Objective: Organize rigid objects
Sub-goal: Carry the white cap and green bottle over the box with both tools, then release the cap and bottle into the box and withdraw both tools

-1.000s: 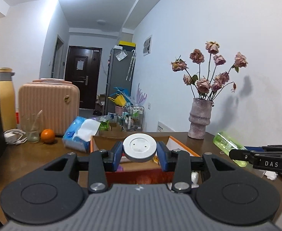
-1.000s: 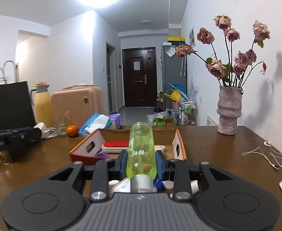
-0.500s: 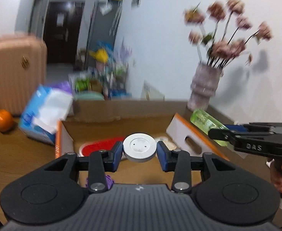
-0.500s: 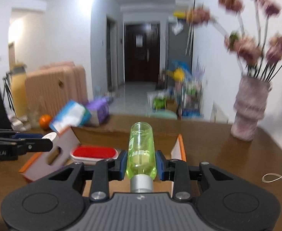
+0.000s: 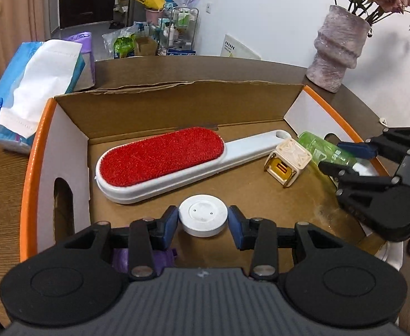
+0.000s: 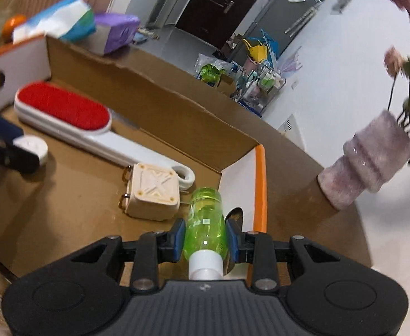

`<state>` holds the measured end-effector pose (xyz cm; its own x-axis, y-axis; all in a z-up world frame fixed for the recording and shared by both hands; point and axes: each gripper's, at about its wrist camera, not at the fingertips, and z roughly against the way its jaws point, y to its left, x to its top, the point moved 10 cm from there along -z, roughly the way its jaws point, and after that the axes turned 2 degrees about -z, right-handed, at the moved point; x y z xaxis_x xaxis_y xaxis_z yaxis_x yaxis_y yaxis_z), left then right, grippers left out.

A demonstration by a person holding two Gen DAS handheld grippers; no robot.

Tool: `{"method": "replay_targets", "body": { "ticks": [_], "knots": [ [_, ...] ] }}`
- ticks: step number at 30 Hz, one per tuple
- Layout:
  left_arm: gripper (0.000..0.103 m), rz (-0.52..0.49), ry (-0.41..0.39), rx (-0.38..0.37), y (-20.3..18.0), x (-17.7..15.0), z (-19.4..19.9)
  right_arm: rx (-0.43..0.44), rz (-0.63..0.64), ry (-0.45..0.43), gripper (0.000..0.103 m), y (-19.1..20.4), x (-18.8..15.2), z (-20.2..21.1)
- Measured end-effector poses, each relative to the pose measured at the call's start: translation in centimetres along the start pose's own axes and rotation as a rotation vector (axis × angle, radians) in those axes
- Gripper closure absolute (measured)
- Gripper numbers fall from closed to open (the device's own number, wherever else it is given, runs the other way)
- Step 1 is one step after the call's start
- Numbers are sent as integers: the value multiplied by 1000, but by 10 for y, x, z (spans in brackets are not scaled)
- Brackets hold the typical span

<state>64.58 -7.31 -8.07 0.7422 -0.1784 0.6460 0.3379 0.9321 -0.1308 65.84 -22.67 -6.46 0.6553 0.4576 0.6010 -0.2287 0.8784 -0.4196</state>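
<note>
1. Bottle (image 6: 205, 221), green with a white cap, is clamped between the blue pads of the right gripper (image 6: 205, 242); its long axis runs along the fingers, cap toward the camera and base pointing forward and down into the right end of the cardboard box (image 6: 154, 103)
2. In the left wrist view the same bottle (image 5: 321, 147) slants down over the box's right wall, base lowest, with the right gripper (image 5: 344, 158) reaching in from the right edge
3. White disc (image 5: 203, 215) sits flat side up between the blue pads of the left gripper (image 5: 203, 218), which are closed on its rim; it is low over the box floor at the near side, and whether it touches the floor cannot be told
4. Left gripper is tilted down into the box from the near side, fingers pointing toward the far wall
5. Lint brush (image 5: 163, 158) with a red pad lies flat on the box floor just beyond the disc, its white handle pointing right toward the bottle
6. Cream cube (image 5: 287, 161) lies at the handle's end, just beside the bottle's base
7. Tissue pack (image 5: 28, 89) lies on the table (image 5: 0, 190) left of the box; a vase (image 5: 336, 53) of flowers stands beyond its right corner
</note>
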Motion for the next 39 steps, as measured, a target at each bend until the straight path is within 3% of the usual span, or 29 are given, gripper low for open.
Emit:
{"method": "replay_targets", "body": {
  "ticks": [2, 5, 13, 24, 32, 39],
  "knots": [
    [49, 5, 3, 8, 1, 2, 0, -2, 26, 29, 72, 5, -1, -4],
    [43, 39, 11, 11, 3, 4, 6, 41, 39, 79, 72, 10, -3, -9],
    [24, 52, -40, 37, -5, 11, 52, 97, -46, 21, 70, -7, 11, 42],
    [15, 26, -151, 68, -38, 12, 143, 158, -158, -66, 63, -40, 14, 138],
    [7, 4, -294, 94, -61, -3, 214, 155, -219, -197, 48, -60, 4, 207],
    [2, 32, -460, 94, -76, -40, 277, 158, -328, -409, 30, -65, -23, 277]
  ]
}}
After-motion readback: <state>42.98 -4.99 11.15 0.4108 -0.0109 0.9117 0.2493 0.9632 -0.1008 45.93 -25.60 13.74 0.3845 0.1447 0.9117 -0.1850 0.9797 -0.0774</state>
